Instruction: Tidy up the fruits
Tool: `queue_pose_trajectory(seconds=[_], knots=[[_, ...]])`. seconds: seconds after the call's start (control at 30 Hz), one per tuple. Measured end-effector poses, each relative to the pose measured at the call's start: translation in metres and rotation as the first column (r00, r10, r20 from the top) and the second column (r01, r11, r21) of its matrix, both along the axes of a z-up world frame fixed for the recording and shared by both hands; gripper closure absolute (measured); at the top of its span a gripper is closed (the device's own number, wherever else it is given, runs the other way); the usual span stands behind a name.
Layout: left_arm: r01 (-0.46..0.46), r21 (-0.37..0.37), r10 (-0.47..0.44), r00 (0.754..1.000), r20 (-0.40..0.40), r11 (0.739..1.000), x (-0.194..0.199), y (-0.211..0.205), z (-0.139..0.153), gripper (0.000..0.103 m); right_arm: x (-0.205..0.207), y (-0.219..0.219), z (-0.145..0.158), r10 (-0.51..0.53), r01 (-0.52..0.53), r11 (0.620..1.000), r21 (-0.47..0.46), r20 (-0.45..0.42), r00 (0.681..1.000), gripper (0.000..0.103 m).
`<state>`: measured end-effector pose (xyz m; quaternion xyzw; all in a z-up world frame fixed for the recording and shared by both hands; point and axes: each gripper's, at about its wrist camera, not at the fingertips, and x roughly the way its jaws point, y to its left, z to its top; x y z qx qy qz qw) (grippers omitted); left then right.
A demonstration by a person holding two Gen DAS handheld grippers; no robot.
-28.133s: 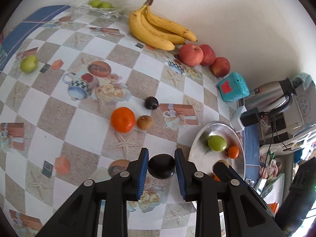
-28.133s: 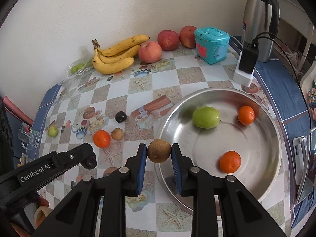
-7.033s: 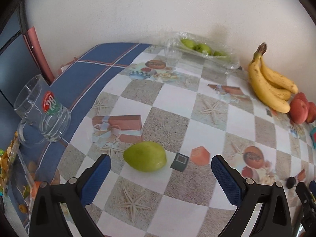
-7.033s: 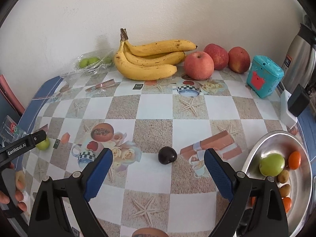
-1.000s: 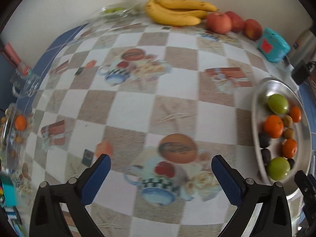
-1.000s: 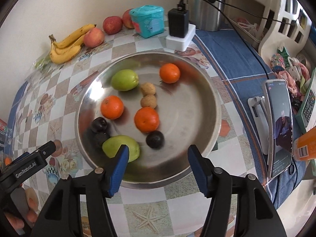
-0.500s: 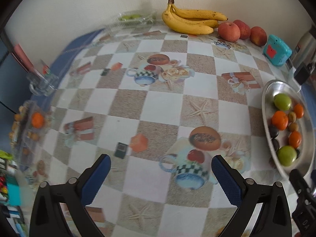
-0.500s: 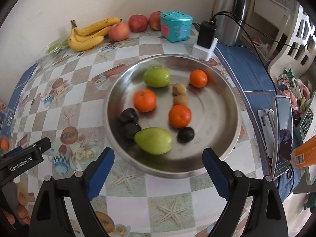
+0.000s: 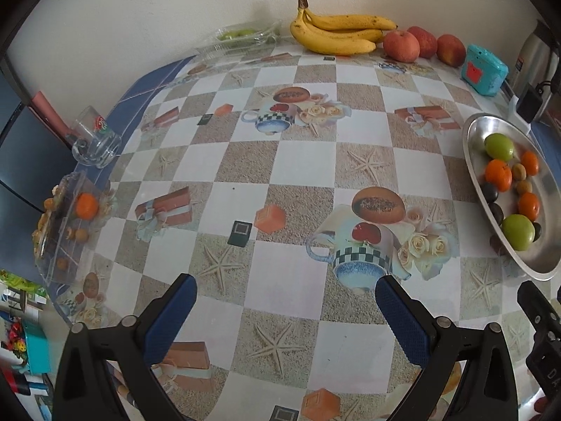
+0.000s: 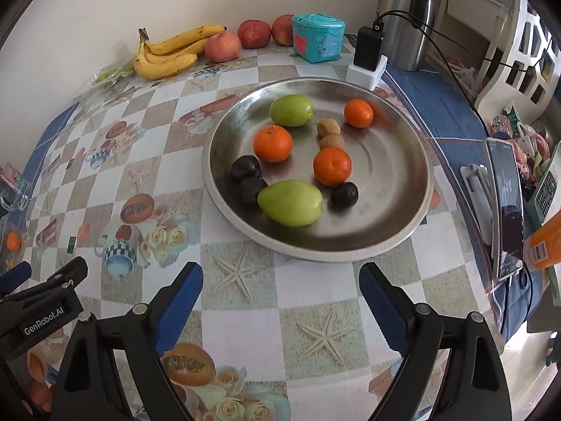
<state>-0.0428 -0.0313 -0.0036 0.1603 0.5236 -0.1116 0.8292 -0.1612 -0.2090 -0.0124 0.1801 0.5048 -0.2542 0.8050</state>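
A steel bowl point(image 10: 403, 217) holds two green fruits point(image 10: 290, 202), three oranges point(image 10: 331, 166), three dark plums point(image 10: 344, 194) and two small brown fruits point(image 10: 328, 128). The bowl also shows at the right edge of the left wrist view point(image 9: 473, 133). My right gripper point(image 10: 280, 289) is open and empty, above the tablecloth in front of the bowl. My left gripper point(image 9: 285, 301) is open and empty over the patterned tablecloth, left of the bowl. Bananas point(image 9: 336, 33) and red apples point(image 9: 401, 45) lie along the back wall.
A teal box point(image 10: 317, 37), a charger block point(image 10: 367, 59) and a steel thermos point(image 10: 406, 17) stand behind the bowl. A phone point(image 10: 505, 207) lies at the right. A glass mug point(image 9: 94, 140) and a clear tray with an orange point(image 9: 86, 205) sit at the table's left edge.
Both grippers have drawn back from the bowl and stayed open. The left wrist view now shows more of the table in front of it.
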Motion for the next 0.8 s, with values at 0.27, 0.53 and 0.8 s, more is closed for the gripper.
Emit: queue_pose_trajectory(seconds=[0.27, 0.53, 0.8], knots=[[-0.003, 0.015, 0.003, 0.999, -0.036, 1.0, 0.006, -0.001, -0.01, 0.0, -0.002, -0.004, -0.005, -0.015, 0.014, 1.0, 0.015, 0.019, 1.0, 0.012], [0.003, 0.028, -0.001, 0.998, -0.055, 1.0, 0.008, -0.003, -0.014, 0.0, 0.001, -0.005, -0.007, -0.005, 0.005, 1.0, 0.015, 0.023, 1.0, 0.012], [0.0, 0.031, 0.002, 0.998, -0.063, 1.0, 0.01, -0.003, -0.016, 0.0, 0.005, -0.003, -0.01, 0.01, -0.01, 1.0, 0.014, 0.009, 1.0, 0.012]])
